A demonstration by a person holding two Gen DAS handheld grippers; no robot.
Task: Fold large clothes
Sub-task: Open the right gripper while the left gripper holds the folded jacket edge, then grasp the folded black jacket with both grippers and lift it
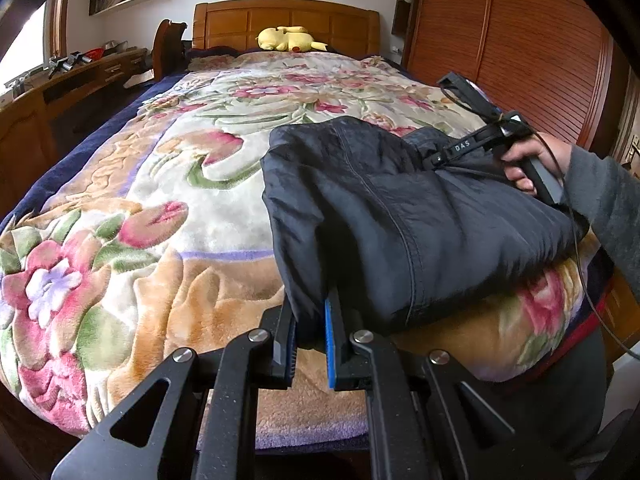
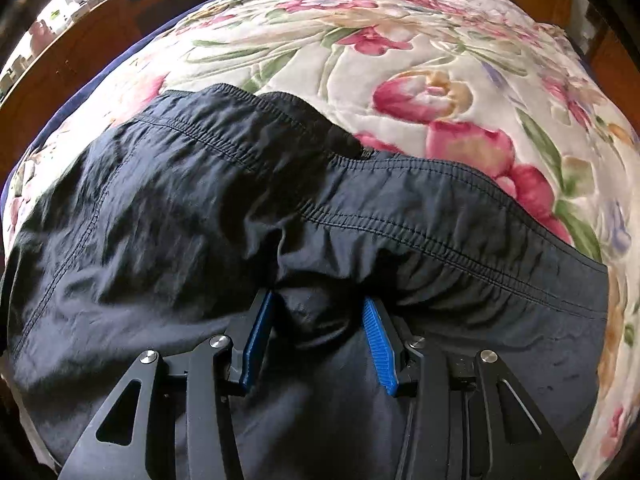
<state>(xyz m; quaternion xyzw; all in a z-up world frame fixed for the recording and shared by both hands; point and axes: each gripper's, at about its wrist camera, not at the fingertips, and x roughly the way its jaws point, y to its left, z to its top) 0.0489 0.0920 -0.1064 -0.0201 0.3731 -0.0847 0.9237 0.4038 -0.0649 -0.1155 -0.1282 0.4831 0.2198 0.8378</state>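
- The dark navy, crinkled nylon trousers (image 1: 384, 216) lie folded in a bundle on the near right part of the bed, partly lifted off it
- Their long axis runs across the bed's width, from the left gripper (image 1: 310, 320) toward the right gripper (image 2: 318, 320); in the right wrist view the gathered elastic waistband (image 2: 400, 200) faces the headboard
- The left gripper's blue-padded jaws are nearly closed, pinching a hanging edge of the trousers
- The right gripper's jaws stand about half apart with a bunch of the dark fabric between the pads; whether they press on it I cannot tell
- A hand (image 1: 532, 164) in a grey sleeve holds the right gripper's handle
- The bed carries a plush cream blanket with pink flowers (image 1: 160, 200) over a dark blue sheet
- A yellow plush toy (image 1: 288, 39) lies by the wooden headboard (image 1: 280, 16)
- A wooden desk (image 1: 80, 76) stands left, a slatted wooden wardrobe (image 1: 520, 40) right
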